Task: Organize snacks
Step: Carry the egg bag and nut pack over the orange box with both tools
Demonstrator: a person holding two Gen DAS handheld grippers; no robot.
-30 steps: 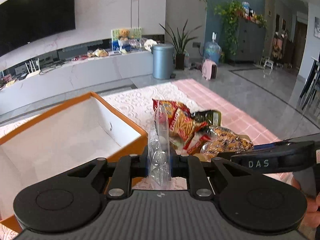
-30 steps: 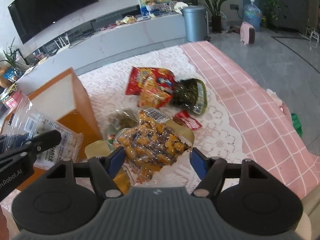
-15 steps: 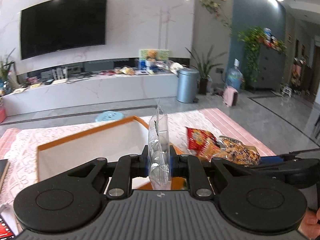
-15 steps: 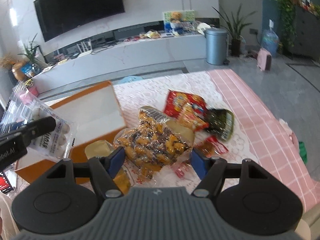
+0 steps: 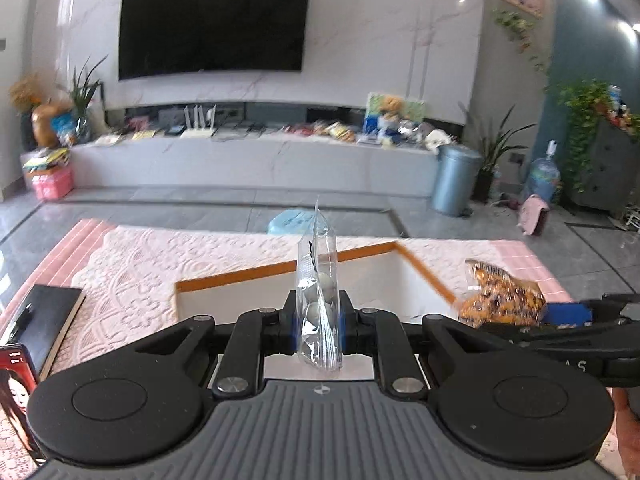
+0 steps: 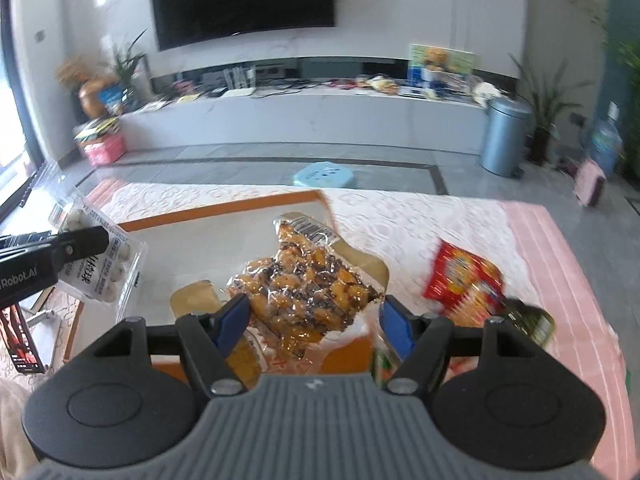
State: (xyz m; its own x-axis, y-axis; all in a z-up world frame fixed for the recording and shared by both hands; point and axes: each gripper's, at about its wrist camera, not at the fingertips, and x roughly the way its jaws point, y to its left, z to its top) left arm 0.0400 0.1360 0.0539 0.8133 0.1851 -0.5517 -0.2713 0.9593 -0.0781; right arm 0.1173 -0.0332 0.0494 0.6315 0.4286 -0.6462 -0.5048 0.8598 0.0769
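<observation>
Orange-rimmed and white inside, the box (image 5: 280, 268) sat on a pale lace tablecloth (image 5: 140, 264) with its opening upward. The left gripper (image 5: 319, 322) was clamped on a clear bag of small white balls (image 5: 318, 292), held edge-on and upright above the near side of the box. In the right wrist view that same bag (image 6: 100, 264) showed its printed label, hanging over the box's left rim.

The right gripper (image 6: 314, 318) held a clear packet of orange-brown snacks (image 6: 304, 284) between its blue pads (image 6: 234, 316); the pads stood fairly wide, pressing the bulky packet from both sides, and the packet hung over the box (image 6: 224, 208). From the left wrist view the packet (image 5: 500, 300) appeared just right of the box's right wall.

On the tablecloth to the right of the box lay a red snack bag (image 6: 464, 284) and, touching its lower edge, a dark green packet (image 6: 532, 320). A black notebook (image 5: 44, 320) lay left of the box, with a phone (image 5: 14, 384) near it at the edge of view.
</observation>
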